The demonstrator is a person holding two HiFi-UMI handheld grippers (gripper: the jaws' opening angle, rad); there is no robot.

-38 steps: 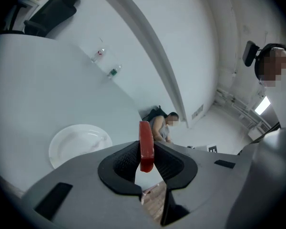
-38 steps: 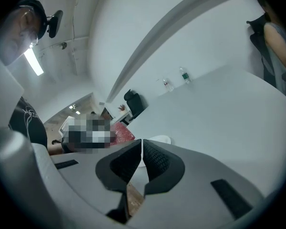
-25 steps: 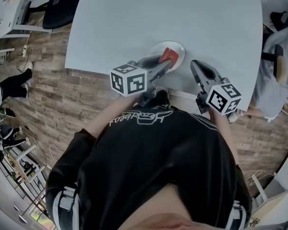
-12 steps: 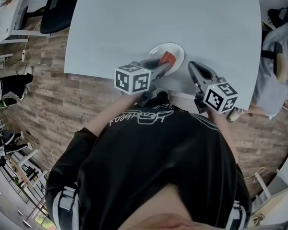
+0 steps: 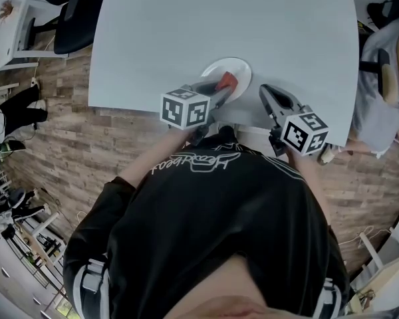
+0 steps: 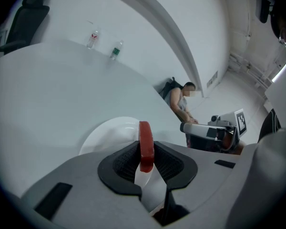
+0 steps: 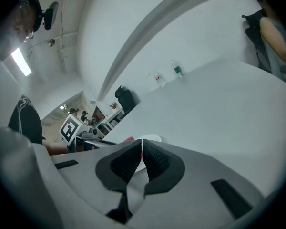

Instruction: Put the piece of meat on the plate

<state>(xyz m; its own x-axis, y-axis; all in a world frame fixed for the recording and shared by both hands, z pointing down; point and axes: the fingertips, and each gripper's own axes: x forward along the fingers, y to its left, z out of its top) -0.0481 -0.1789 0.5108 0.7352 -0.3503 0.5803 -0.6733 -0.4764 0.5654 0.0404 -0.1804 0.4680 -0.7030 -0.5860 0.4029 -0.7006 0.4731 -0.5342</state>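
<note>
**Left gripper (image 5: 218,90) clamps meat over plate**

One red piece of meat (image 6: 145,143) stands on edge in its jaws, over the one white plate (image 6: 104,133) by the table's (image 5: 219,18) near edge. The right gripper (image 7: 141,159), jaws together and empty, hovers beside it. Two bottles (image 6: 115,50) stand at the far edge.

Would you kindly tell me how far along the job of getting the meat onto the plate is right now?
Done: the piece of meat is picked up, clamped edge-on in the left gripper. In hand: it hangs over the white plate, not yet released. Left: lower it, open the fingers and withdraw. The right gripper waits beside the plate, shut and empty.
</note>
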